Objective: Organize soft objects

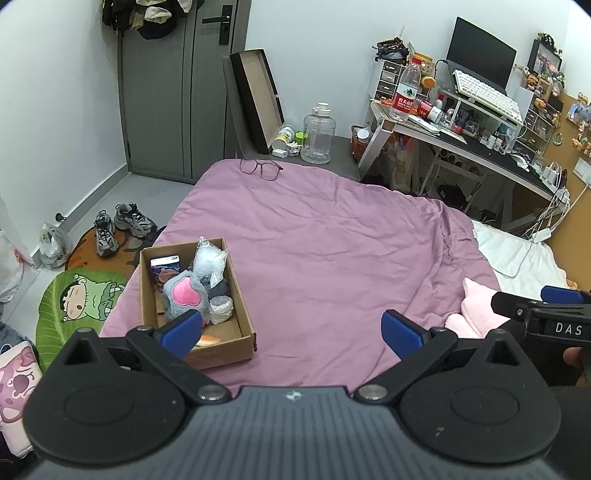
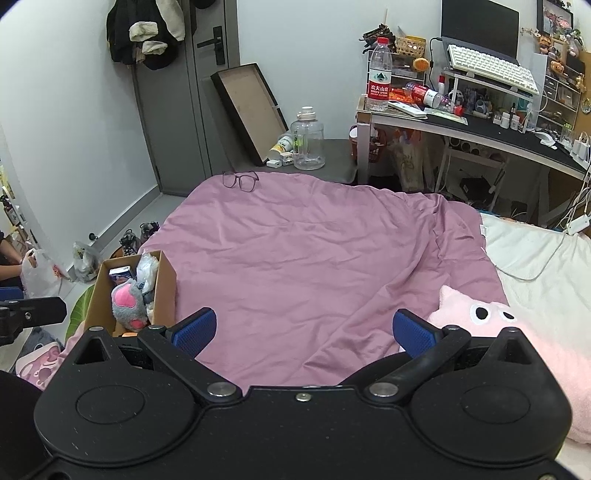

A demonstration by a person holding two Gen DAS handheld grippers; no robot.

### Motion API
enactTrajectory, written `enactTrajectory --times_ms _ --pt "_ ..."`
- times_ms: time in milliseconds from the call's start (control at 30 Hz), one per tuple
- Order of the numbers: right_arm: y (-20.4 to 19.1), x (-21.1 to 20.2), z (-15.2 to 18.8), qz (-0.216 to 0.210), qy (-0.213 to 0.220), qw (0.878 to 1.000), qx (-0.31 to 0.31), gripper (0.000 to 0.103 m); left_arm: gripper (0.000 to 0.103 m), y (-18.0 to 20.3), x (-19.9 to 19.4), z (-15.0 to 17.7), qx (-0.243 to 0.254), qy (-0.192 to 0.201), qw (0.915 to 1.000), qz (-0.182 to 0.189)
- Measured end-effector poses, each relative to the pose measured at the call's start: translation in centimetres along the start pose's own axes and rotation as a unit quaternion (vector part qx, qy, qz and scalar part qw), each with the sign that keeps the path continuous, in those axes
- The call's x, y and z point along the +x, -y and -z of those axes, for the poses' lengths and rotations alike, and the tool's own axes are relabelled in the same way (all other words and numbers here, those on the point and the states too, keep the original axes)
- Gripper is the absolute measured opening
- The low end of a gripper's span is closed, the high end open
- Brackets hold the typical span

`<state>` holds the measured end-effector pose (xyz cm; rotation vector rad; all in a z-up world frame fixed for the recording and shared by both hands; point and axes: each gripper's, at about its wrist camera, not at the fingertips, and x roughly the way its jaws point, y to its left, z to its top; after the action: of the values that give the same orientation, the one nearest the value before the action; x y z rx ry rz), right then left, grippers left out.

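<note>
Small bedroom in a home; bed (image 1: 314, 240) w/ purple duvet fills most of the floor; grey door (image 1: 177, 92) w/ clothes (image 2: 144, 33) hung by it; sneakers (image 1: 122, 225) on a mat; cluttered counter (image 1: 461, 136) w/ laptop (image 1: 480, 55), keyboard (image 1: 487, 92), water bottle (image 1: 406, 88), figurines.

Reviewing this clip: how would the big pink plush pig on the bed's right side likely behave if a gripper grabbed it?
The pink plush pig looks fuzzy and stuffed, so it would probably squash and sag under the open right gripper rather than stay stiff. It seems bulky but light for its size. It spreads wider than the finger gap, so likely only a fold gets pinched. Breakage seems unlikely.
</note>
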<state>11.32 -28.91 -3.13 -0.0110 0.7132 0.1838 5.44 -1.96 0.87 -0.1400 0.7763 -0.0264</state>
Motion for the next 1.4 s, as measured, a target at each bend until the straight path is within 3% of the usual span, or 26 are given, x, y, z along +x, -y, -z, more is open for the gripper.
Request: enactTrajectory --times_ms 1400 --pt "0.31 0.64 0.21 0.004 -0.003 1.000 -0.003 0.103 0.102 0.74 0.43 0.35 0.026 -0.009 0.9995 -0.016"
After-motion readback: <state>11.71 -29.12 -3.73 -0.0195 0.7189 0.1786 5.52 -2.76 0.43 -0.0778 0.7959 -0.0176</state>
